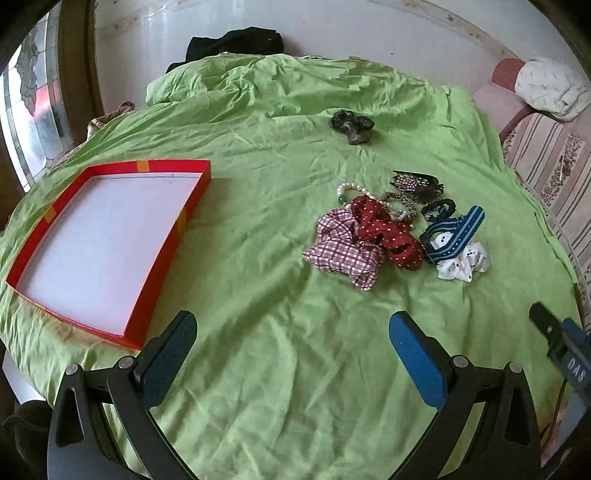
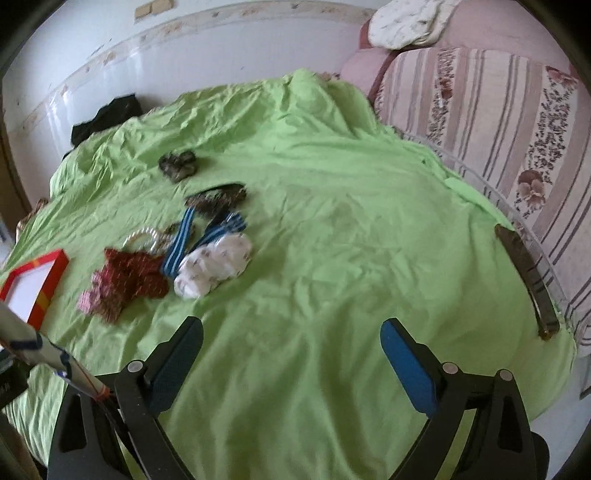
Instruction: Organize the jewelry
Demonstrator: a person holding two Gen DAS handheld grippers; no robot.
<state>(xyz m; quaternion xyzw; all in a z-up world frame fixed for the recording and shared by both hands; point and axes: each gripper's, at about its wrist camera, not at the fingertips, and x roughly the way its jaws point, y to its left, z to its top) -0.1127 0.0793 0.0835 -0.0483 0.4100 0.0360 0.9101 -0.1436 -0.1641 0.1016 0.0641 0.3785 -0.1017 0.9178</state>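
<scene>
A shallow red box (image 1: 177,225) with a white inside lies on the green cloth at the left; its corner shows in the right wrist view (image 2: 59,271). A pile of accessories lies right of it: a checked scrunchie (image 1: 341,251), a red dotted scrunchie (image 1: 388,232), a blue striped band (image 1: 456,234), a white scrunchie (image 1: 463,264), a pearl bracelet (image 1: 351,189) and a dark hair claw (image 1: 417,184). A dark scrunchie (image 1: 351,125) lies apart, farther back. My left gripper (image 1: 291,334) is open and empty, near of the pile. My right gripper (image 2: 291,341) is open and empty over bare cloth.
The green cloth (image 1: 277,332) covers a round table. A striped floral sofa (image 2: 498,122) stands at the right with a white cushion (image 2: 406,18). A dark flat object (image 2: 524,280) lies at the table's right edge. Black fabric (image 1: 236,44) lies at the back by the wall.
</scene>
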